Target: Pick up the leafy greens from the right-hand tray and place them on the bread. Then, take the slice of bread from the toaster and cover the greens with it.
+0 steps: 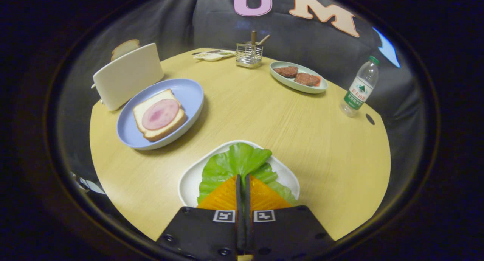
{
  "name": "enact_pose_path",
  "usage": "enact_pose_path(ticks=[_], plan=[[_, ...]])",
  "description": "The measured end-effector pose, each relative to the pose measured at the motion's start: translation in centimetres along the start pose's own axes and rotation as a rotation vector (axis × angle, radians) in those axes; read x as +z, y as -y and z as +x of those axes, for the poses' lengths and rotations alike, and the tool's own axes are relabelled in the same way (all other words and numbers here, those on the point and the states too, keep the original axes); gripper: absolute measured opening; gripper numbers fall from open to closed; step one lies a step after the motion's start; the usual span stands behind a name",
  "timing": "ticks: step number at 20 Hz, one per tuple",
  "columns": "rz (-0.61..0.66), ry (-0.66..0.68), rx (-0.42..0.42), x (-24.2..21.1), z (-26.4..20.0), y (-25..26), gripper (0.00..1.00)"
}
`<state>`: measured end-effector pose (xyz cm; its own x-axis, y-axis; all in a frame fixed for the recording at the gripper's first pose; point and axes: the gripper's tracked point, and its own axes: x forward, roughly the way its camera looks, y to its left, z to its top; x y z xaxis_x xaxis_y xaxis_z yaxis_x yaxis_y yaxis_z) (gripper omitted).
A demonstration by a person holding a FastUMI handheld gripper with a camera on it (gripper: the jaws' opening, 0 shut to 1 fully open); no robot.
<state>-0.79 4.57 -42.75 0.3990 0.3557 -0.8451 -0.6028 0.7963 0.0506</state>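
A green lettuce leaf [236, 160] lies on a white tray [189, 181] at the near edge of the round wooden table. My gripper [243, 176] sits over the near part of the leaf. Its fingers are closed almost together, with a thin strip of leaf pinched between them. Beyond and to the left, a slice of bread [151, 128] topped with a round of ham [160, 114] rests on a blue plate [185, 90]. Behind that plate stands a white toaster [128, 75] with a bread slice [125, 47] sticking out of its top.
A pale green dish [319, 87] with two meat patties stands far right of centre. A wire utensil holder [248, 55] and a small sauce dish [213, 55] stand at the back. A water bottle [359, 89] is upright near the right table edge.
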Motion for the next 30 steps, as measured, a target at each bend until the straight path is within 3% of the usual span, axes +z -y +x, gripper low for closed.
enact_pose_path(ticks=[4, 15, 30], plan=[[0.004, 0.013, -0.009, 1.4, -1.0, -0.2, 0.04], [-0.014, 0.089, 0.001, 8.0, -5.8, -5.0, 0.03], [-0.053, 0.105, 0.042, 13.2, -4.2, -14.1, 0.03]])
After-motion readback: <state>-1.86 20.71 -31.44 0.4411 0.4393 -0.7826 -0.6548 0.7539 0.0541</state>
